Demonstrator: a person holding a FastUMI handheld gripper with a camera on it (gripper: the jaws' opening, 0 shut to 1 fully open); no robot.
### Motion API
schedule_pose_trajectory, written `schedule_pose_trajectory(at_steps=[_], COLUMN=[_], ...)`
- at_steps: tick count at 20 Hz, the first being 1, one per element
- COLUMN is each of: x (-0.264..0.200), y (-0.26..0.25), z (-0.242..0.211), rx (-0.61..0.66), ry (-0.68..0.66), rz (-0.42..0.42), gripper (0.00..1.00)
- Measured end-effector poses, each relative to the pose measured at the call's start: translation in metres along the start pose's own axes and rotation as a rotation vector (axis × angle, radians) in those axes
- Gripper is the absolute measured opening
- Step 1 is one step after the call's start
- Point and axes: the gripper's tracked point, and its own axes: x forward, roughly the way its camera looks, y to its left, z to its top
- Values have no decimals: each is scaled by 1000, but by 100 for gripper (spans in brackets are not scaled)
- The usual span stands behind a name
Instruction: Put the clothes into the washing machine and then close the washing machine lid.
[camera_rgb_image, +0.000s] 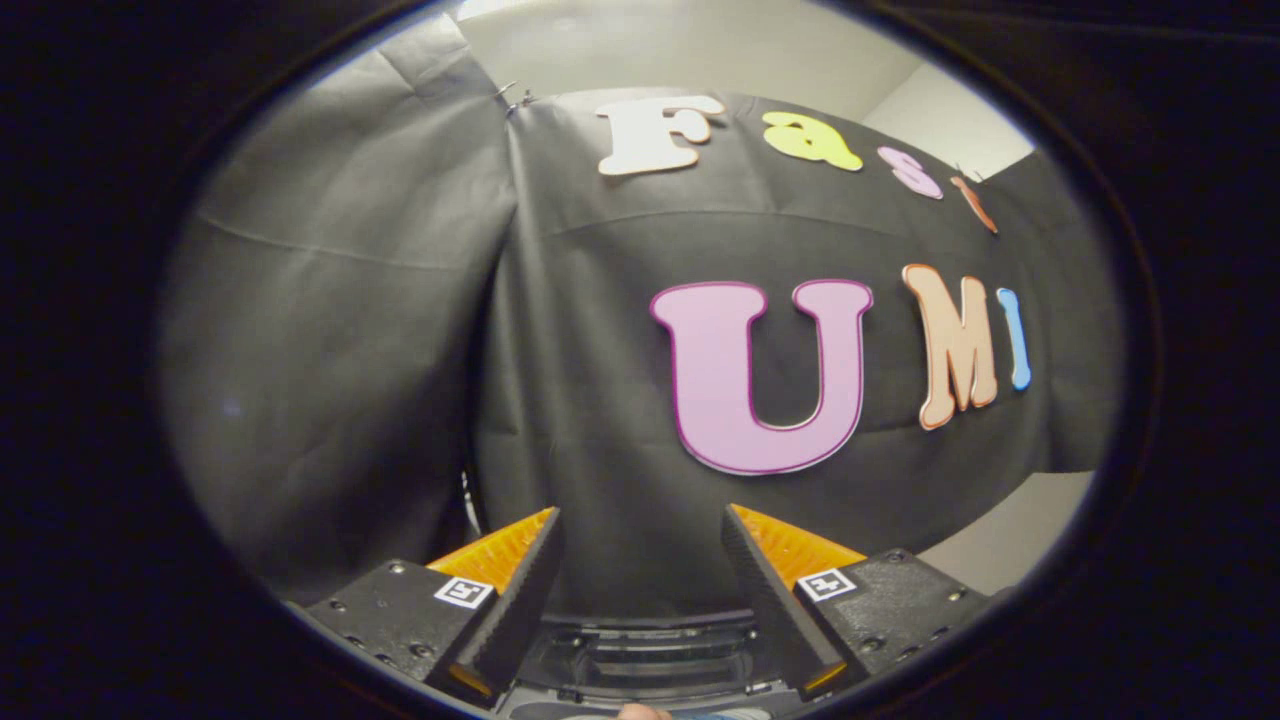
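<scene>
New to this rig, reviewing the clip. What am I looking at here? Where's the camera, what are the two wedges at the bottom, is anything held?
The camera rides on a handheld gripper that a person carries; there is no robot arm. It is a fisheye lens looking forward along the gripper's two fingers, which are the two wedges you see. Each sits on a block with a small square marker on top.

The fingers stand apart with a gap between them, and nothing is between them, so the gripper is open and holds nothing.

Beyond the fingers hangs the black cloth wall of the booth, with a pale wall above it and to the side. Low down between the fingers there is a dark, ridged plastic part; it could belong to the washing machine, but I cannot tell from this view. No clothes are visible here.
</scene>
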Motion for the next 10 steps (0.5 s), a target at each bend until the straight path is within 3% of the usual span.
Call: schedule_pose_trajectory(at_steps=[6, 10], x=[42, 62], y=[-19, -23], z=[-43, -91], rx=[73, 1], ry=[60, 142], rz=[-43, -37], gripper=[97, 97])
